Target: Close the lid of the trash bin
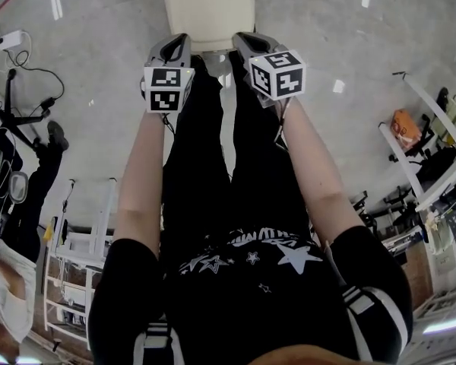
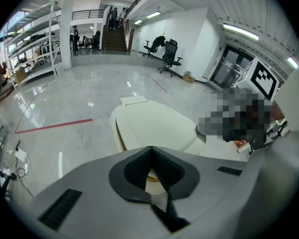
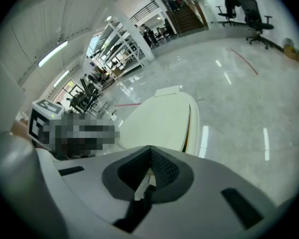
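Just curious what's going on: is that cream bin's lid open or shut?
Down: the cream plastic trash bin lid lies flat, with only a thin dark seam along its edge. Fully latched, cannot tell.

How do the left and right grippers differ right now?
Left gripper sits at the bin lid's left near corner, right gripper at its right. Left gripper's marker cube shows the head camera two faces; right gripper's is turned corner-on, showing three. Shared: both jaws shut, holding nothing.
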The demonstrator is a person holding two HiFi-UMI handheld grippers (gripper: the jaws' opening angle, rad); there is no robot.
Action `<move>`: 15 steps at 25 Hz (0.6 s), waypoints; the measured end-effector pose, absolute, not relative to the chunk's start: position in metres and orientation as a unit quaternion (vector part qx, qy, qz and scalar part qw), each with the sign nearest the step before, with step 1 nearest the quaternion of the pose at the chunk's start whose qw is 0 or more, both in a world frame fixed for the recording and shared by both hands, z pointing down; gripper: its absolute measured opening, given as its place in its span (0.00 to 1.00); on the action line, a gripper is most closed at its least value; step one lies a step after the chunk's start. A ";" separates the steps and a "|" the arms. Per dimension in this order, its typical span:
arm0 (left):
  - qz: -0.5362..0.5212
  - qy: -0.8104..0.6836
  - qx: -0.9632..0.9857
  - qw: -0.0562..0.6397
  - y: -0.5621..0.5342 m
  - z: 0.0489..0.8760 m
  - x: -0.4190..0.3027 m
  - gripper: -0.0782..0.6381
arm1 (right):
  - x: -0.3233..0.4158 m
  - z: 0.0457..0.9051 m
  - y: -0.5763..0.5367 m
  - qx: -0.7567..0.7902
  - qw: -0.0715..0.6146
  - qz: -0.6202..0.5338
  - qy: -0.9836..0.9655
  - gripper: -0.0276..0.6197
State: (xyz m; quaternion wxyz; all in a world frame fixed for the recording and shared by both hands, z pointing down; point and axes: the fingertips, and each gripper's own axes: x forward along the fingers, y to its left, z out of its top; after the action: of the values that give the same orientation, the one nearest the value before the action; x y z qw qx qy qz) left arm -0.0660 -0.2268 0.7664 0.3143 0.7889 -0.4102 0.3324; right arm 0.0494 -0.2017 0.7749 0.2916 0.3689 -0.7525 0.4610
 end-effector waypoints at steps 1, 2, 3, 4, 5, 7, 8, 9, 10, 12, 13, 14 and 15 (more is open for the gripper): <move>0.335 -0.411 0.786 0.317 -0.225 0.771 -0.067 0.12 | 0.047 0.782 -0.200 0.366 0.310 0.448 -0.755 0.05; 0.339 -0.410 0.784 0.320 -0.224 0.776 -0.068 0.12 | 0.045 0.789 -0.198 0.363 0.327 0.435 -0.756 0.05; 0.343 -0.409 0.781 0.323 -0.221 0.781 -0.069 0.12 | 0.044 0.794 -0.197 0.362 0.338 0.426 -0.757 0.05; 0.348 -0.407 0.779 0.325 -0.219 0.786 -0.069 0.12 | 0.042 0.799 -0.195 0.362 0.344 0.423 -0.756 0.05; 0.353 -0.406 0.777 0.327 -0.217 0.790 -0.069 0.12 | 0.042 0.803 -0.194 0.363 0.345 0.426 -0.753 0.05; 0.360 -0.405 0.773 0.331 -0.214 0.798 -0.068 0.12 | 0.041 0.812 -0.192 0.364 0.343 0.438 -0.747 0.05; 0.362 -0.405 0.771 0.333 -0.214 0.802 -0.068 0.12 | 0.041 0.816 -0.192 0.363 0.344 0.443 -0.744 0.05; 0.365 -0.404 0.769 0.335 -0.213 0.806 -0.068 0.12 | 0.041 0.820 -0.191 0.362 0.345 0.447 -0.742 0.05; 0.367 -0.404 0.767 0.338 -0.212 0.809 -0.068 0.12 | 0.041 0.824 -0.191 0.360 0.346 0.450 -0.740 0.05; 0.369 -0.402 0.766 0.341 -0.212 0.814 -0.068 0.12 | 0.041 0.828 -0.191 0.359 0.346 0.455 -0.738 0.05; 0.367 -0.400 0.767 0.342 -0.212 0.815 -0.068 0.12 | 0.041 0.829 -0.191 0.360 0.345 0.456 -0.737 0.05; 0.365 -0.400 0.767 0.344 -0.213 0.817 -0.068 0.12 | 0.041 0.831 -0.191 0.363 0.343 0.456 -0.736 0.05; 0.363 -0.398 0.768 0.346 -0.213 0.819 -0.068 0.12 | 0.041 0.832 -0.191 0.366 0.342 0.456 -0.735 0.05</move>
State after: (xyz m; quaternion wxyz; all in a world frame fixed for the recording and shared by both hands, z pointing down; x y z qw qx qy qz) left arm -0.0678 -0.2126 0.8187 0.3458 0.7681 -0.3982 0.3633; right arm 0.0414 -0.1915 0.8319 0.3425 0.3662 -0.7351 0.4563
